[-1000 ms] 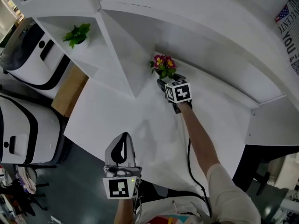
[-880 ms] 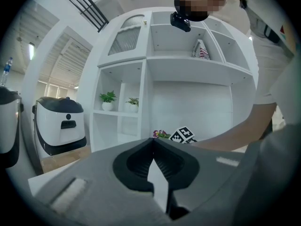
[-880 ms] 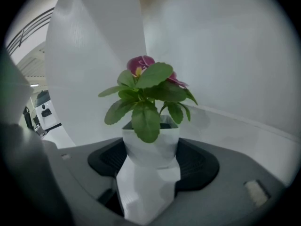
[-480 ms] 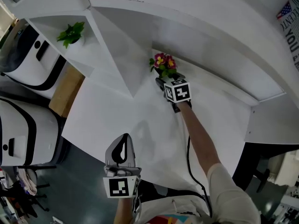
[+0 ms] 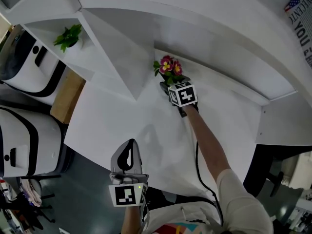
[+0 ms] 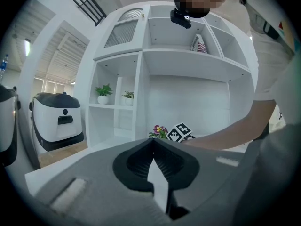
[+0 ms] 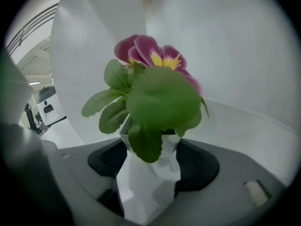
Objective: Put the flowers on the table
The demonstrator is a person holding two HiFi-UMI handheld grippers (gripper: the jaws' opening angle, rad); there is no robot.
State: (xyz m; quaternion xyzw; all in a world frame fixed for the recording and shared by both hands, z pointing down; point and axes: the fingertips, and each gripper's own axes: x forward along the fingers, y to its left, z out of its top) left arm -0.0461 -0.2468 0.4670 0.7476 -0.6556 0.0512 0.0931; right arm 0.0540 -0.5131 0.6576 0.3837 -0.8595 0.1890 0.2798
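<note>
The flowers [image 5: 169, 66], pink and purple blooms with green leaves [image 7: 162, 98], stand in a white faceted pot [image 7: 146, 178]. My right gripper [image 5: 171, 83] is shut on that pot, its dark pads [image 7: 200, 166] against both sides, low over the back of the white table [image 5: 122, 116] near the shelf corner. In its own view the right gripper [image 7: 151, 161] is filled by the pot. My left gripper [image 5: 127, 147] hangs shut and empty at the table's front edge. From the left gripper [image 6: 153, 144] the flowers [image 6: 159, 131] show far ahead.
A white shelf unit [image 5: 112, 57] rises behind the table, with a small green plant [image 5: 68, 35] in a left compartment. White rounded machines [image 5: 24, 67] and a brown wooden surface [image 5: 68, 94] stand to the left. A printed poster [image 5: 300, 18] shows at the top right.
The head view has drifted a little. The right gripper still holds the pot in about the same place at the back of the table. The left gripper has not moved.
</note>
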